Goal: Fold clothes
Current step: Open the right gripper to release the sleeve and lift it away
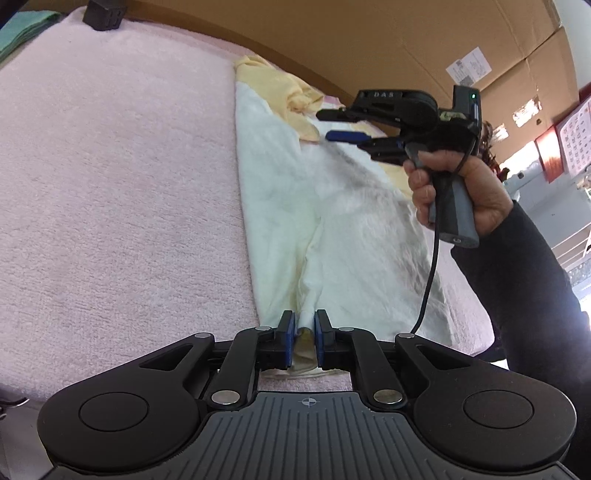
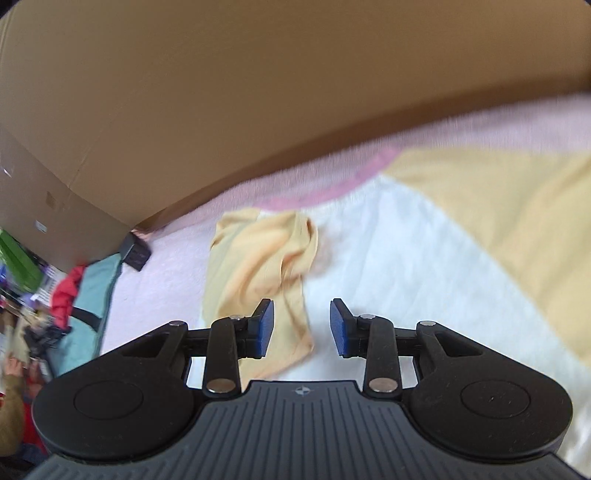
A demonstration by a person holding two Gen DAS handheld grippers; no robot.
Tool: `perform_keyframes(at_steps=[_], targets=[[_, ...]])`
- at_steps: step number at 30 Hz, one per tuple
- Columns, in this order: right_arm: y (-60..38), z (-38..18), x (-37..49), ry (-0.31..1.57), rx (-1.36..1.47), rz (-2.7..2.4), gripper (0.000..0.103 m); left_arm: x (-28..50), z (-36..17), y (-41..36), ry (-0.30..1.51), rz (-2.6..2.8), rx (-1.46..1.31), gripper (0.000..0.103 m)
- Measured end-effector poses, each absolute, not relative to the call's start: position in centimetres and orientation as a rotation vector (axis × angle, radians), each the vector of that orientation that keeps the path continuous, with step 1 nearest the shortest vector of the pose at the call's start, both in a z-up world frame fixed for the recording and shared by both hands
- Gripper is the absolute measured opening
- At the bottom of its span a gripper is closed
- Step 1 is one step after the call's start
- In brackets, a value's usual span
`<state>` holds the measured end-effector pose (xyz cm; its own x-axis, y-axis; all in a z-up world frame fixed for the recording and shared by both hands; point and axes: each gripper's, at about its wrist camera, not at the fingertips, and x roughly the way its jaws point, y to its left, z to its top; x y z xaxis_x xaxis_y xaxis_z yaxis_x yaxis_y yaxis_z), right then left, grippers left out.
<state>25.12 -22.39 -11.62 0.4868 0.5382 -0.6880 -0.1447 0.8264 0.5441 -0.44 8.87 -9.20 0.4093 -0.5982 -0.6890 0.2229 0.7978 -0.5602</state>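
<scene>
White and yellow fabric is filling our view: the garment (image 1: 332,221) is lying on the pink towel (image 1: 110,184) that is covering the work surface, its near edge gathered into a ridge. We are pinching that bunched edge with the left gripper (image 1: 304,341), pads pressed against the cloth from both sides. The right gripper (image 2: 302,328) is hovering above the shirt with its tongs spread and nothing between them; in the left view we are seeing it held up in the hand (image 1: 461,192), clear of the cloth.

We are judging this piece to be light, soft and floppy, so it is likely going to sag and drag wherever it is not supported, and a single pinch is bunching it rather than keeping it flat. The yellow sleeve (image 2: 266,266) is lying crumpled over the white body just ahead of the right gripper; its hem or the garment's far edge are looking like the sensible places to grip.

Around us, a cardboard wall (image 2: 258,92) is standing close behind the towel, a small black box (image 1: 105,14) is sitting at the far corner, and teal cloth (image 2: 92,314) is lying beside the towel's edge. The cable (image 1: 432,266) hanging from the right handle is dangling over the shirt and could be snagging it.
</scene>
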Motion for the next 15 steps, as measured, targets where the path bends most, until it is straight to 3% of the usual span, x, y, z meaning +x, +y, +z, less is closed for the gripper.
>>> perform_keyframes(at_steps=[5,7,9,15], targets=[[-22.8,-11.8,24.4,1.024,0.523,0.487,0.037,-0.7,-8.7,9.6,1.021,-0.538,-0.44,0.025],[-22.0,-12.2,24.6,1.055,0.543,0.519,0.018,-0.9,-8.4,9.8,1.017,-0.538,-0.439,0.025],[-21.6,-12.0,24.4,1.053,0.537,0.513,0.011,-1.1,-8.2,9.6,1.009,-0.533,-0.421,0.025],[-23.1,-9.7,21.7,0.941,0.547,0.51,0.009,-1.3,-8.8,8.4,1.036,-0.58,-0.393,0.025]])
